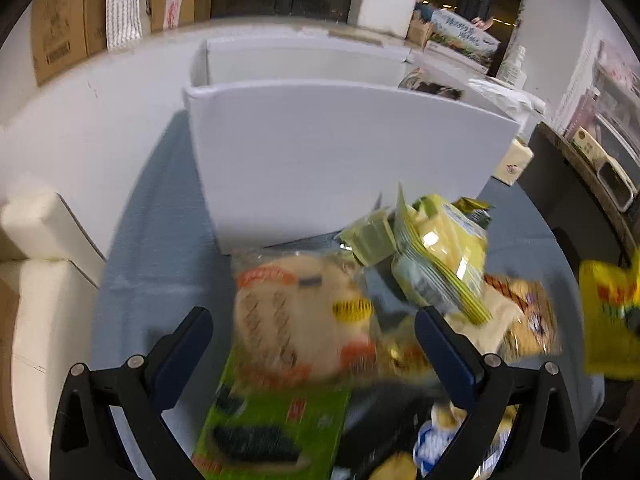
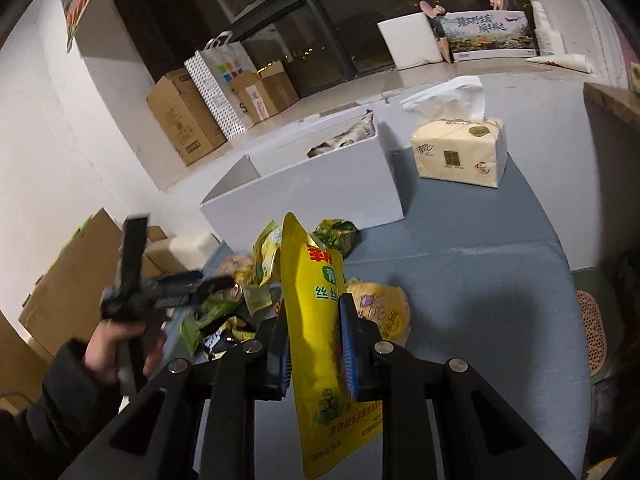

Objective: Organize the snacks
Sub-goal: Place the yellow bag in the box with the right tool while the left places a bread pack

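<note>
A heap of snack packets (image 1: 420, 264) lies on the blue-grey table in front of a white box (image 1: 340, 152). My left gripper (image 1: 316, 328) is open above the heap, over a clear bag of round crackers (image 1: 288, 312) and a green packet (image 1: 272, 428). My right gripper (image 2: 314, 324) is shut on a tall yellow packet (image 2: 316, 320) and holds it upright above the table. That packet also shows at the right edge of the left wrist view (image 1: 608, 316). The white box (image 2: 320, 184) holds a patterned packet (image 2: 348, 136) in its far compartment.
A pack of tissues (image 2: 460, 152) stands to the right of the white box. Cardboard boxes (image 2: 184, 116) and a paper bag (image 2: 220, 80) stand on the floor by the wall. White foam blocks (image 1: 40, 248) sit left of the table.
</note>
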Demonstrator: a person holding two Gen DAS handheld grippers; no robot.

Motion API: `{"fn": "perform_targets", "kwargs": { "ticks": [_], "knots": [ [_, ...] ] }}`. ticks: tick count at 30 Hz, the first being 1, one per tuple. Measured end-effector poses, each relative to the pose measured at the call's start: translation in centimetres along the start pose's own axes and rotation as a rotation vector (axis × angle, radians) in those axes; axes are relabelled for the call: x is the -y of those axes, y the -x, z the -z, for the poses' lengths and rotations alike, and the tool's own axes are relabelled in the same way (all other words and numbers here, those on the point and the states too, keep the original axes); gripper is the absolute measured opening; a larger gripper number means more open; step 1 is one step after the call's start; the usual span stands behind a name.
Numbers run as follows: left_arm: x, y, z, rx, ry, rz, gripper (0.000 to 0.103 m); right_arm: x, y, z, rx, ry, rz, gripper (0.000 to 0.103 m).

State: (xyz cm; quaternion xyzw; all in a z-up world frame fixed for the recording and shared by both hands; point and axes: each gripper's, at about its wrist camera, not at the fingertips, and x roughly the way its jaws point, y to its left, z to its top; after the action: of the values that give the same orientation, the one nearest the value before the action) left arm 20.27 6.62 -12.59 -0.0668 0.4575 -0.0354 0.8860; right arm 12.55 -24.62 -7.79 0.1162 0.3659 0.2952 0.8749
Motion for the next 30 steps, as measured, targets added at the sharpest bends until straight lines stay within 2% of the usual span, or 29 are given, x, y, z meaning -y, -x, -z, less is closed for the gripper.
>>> {"fn": "perform_targets", "kwargs": {
  "ticks": [3,5,6,7,9,11,12,18,24,27,30],
  "knots": [
    [-0.4,-1.9,-0.7,-0.045,0.040,-0.016,0.102,0.0,-0.3,0.1,-0.010,-0.003,0.001,0.021],
    [-0.6,-2.6,-0.8,-0.052,0.052,0.012,0.084,-0.1,-0.5,0.1,-0.018,-0.008,-0.005,0.021],
    [-0.5,-2.5,-0.8,-0.037,0.036,-0.031,0.076,-0.1,-0.5,0.2,-0.019,-0.005,-0.004,0.021],
    [-0.4,-2.4,-0.8,-0.033,0.025,-0.041,0.075,-0.2,-0.6,0.2,-0.022,-0.002,0.000,0.021],
    [-0.1,-1.8,-0.6,-0.027,0.011,-0.006,0.075,-0.2,-0.8,0.3,-0.027,-0.003,-0.005,0.021],
    [0.5,-0.8,-0.3,0.005,-0.022,-0.035,0.075,-0.2,-0.9,0.4,-0.031,-0.004,-0.006,0.021],
    [0.8,0.2,-0.1,0.035,-0.041,-0.045,0.075,-0.2,-1.1,0.4,-0.033,-0.007,-0.008,0.021],
    [1.6,6.6,0.2,0.198,-0.035,0.028,0.075,-1.0,-2.1,-0.7,-0.042,-0.017,-0.054,0.021],
    [2.2,11.9,-3.9,0.347,-0.060,0.057,0.075,-3.5,-3.6,-6.2,-0.003,0.006,-0.142,0.021],
    [3.0,12.6,-5.9,0.372,-0.080,0.056,0.075,-4.5,-4.9,-10.5,0.032,-0.001,-0.191,0.021],
    [3.3,12.2,-8.9,0.396,-0.093,0.056,0.076,-5.2,-7.1,-14.7,0.048,-0.022,-0.202,0.022]
  ]
}}
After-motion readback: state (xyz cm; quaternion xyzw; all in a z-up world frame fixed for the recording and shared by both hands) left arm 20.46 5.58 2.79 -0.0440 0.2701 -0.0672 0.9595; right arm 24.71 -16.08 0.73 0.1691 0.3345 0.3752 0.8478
